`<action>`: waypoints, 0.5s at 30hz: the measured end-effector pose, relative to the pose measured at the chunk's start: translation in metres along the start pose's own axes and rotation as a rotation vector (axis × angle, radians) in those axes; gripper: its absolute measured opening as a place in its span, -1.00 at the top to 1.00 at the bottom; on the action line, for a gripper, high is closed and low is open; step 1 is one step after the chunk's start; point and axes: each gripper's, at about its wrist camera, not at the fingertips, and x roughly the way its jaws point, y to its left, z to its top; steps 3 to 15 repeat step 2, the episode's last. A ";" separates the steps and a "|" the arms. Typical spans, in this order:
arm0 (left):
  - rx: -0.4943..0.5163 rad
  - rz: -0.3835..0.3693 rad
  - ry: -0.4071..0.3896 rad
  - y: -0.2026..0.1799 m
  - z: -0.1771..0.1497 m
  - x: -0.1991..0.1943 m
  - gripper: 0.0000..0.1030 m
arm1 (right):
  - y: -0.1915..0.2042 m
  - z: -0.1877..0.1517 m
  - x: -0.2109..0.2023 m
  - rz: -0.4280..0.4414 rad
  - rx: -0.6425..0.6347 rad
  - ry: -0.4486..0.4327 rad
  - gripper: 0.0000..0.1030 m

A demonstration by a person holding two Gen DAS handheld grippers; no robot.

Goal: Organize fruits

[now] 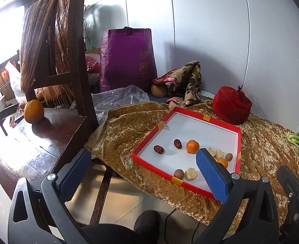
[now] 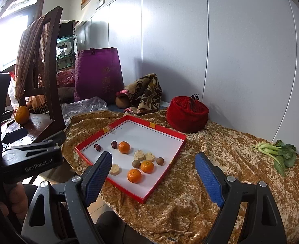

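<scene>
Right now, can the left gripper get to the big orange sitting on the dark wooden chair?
Probably yes. The left gripper is open and empty, and the big orange sits alone near the edge of the dark wooden chair seat, with nothing between them. It would need to swing left.

My fingers (image 2: 208, 180) carry blue pads on black frames. Tray (image 2: 170, 131): red rim, white floor, yellow tape patches. Mandarins (image 2: 134, 175) orange; dates (image 2: 97, 147) dark maroon. Cloth (image 2: 220, 154) mottled gold-brown. Pouch (image 2: 187, 113) deep red. Bag (image 2: 98, 75) purple. Greens (image 2: 279, 152) leafy green.
</scene>
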 end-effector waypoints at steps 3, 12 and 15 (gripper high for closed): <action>0.031 -0.007 -0.008 -0.012 0.003 0.003 -1.00 | -0.004 0.000 0.007 0.022 0.011 0.034 -0.65; 0.031 -0.007 -0.008 -0.012 0.003 0.003 -1.00 | -0.004 0.000 0.007 0.022 0.011 0.034 -0.65; 0.031 -0.007 -0.008 -0.012 0.003 0.003 -1.00 | -0.004 0.000 0.007 0.022 0.011 0.034 -0.65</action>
